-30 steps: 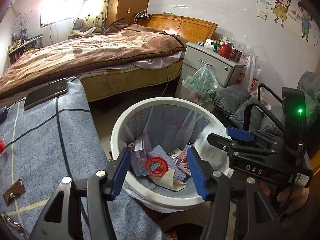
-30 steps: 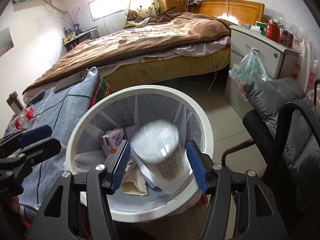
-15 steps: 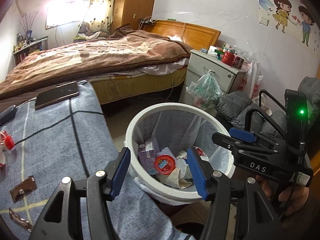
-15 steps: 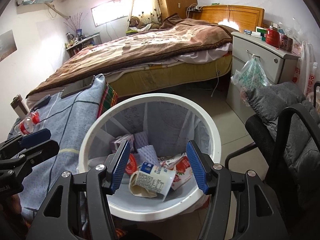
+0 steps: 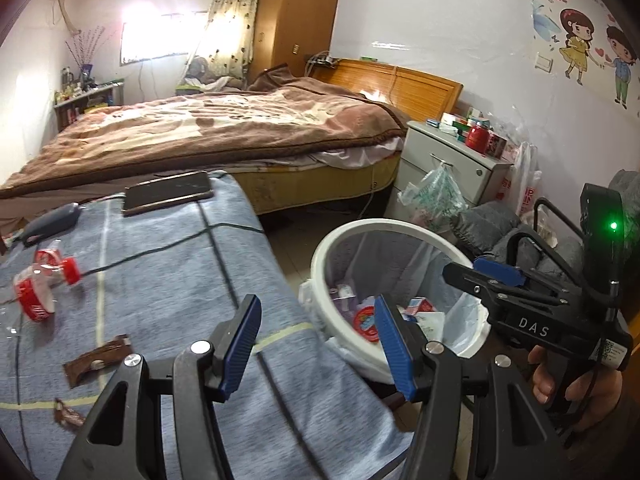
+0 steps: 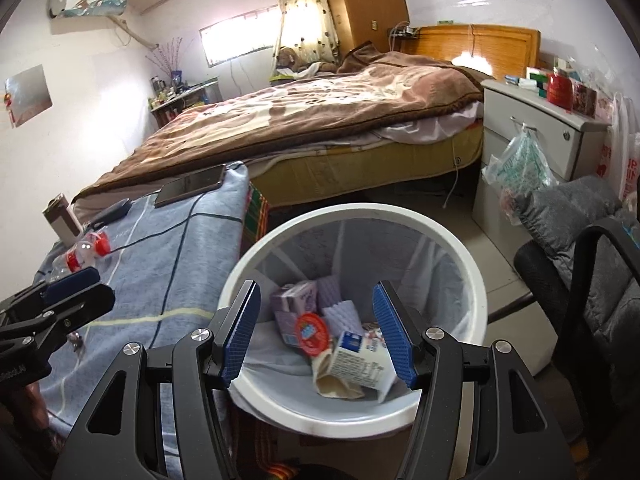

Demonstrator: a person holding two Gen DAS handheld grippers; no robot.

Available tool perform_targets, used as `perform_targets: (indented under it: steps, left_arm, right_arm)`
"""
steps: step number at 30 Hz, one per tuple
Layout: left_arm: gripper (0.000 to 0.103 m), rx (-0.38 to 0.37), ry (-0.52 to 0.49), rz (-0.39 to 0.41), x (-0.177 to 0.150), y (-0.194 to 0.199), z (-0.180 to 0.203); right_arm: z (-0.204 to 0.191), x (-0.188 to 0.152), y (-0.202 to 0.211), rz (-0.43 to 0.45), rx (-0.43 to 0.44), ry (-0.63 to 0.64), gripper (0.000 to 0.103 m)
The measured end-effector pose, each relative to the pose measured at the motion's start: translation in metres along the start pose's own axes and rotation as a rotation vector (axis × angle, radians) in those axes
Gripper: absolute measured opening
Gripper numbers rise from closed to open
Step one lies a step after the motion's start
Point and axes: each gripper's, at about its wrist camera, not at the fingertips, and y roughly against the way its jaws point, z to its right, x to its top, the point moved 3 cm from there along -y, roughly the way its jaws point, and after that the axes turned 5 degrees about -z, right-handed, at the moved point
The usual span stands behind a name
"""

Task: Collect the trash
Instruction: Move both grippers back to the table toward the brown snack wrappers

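A white bin [image 6: 360, 212] with a clear liner stands beside the blue-cloth table [image 5: 168, 280]. In it lie a white cup with a blue label [image 6: 360, 360], a red lid [image 6: 311, 330] and purple cartons [image 6: 294, 300]. My right gripper [image 6: 316, 332] hangs open above the bin's near rim, with nothing between its fingers. My left gripper [image 5: 316, 344] is open and empty over the table's right edge, with the bin [image 5: 384, 226] just to its right. On the cloth lie a crushed bottle with a red label [image 5: 40, 288] and two brown wrappers [image 5: 98, 360].
A phone [image 5: 168, 198], a dark grey device [image 5: 52, 224] and a black cable rest on the table's far end. Behind stands a bed [image 5: 220, 132]. To the right are a nightstand [image 6: 536, 120] with a hanging plastic bag [image 6: 520, 164] and a black chair [image 6: 592, 272] with a grey cushion.
The white cup dropped from between my right gripper's fingers into the bin and lies there. My left gripper swung left from over the bin to the table edge. The right one drew back a little.
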Motion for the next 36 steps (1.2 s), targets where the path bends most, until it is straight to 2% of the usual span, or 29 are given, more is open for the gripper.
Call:
perform_targets:
  steps: [12,16,28,36]
  left_arm:
    - [0.061,0.067,0.081,0.031,-0.018,0.028,-0.058]
    - [0.061,0.113,0.109,0.032,-0.026,0.038,-0.081]
    - [0.061,0.231,0.22,0.025,-0.064,0.067,-0.155]
    - [0.061,0.29,0.299,0.033,-0.085,0.088,-0.199]
  right_arm:
    - [-0.05,0.0,-0.003,0.008,0.071,0.07,0.06]
    - [-0.066,-0.001,-0.008,-0.001,0.095,0.1,0.06]
    - [-0.119,-0.016,-0.025,-0.053,0.175,0.181,0.06]
    - [-0.172,-0.035,-0.033,-0.104,0.263,0.31,0.06]
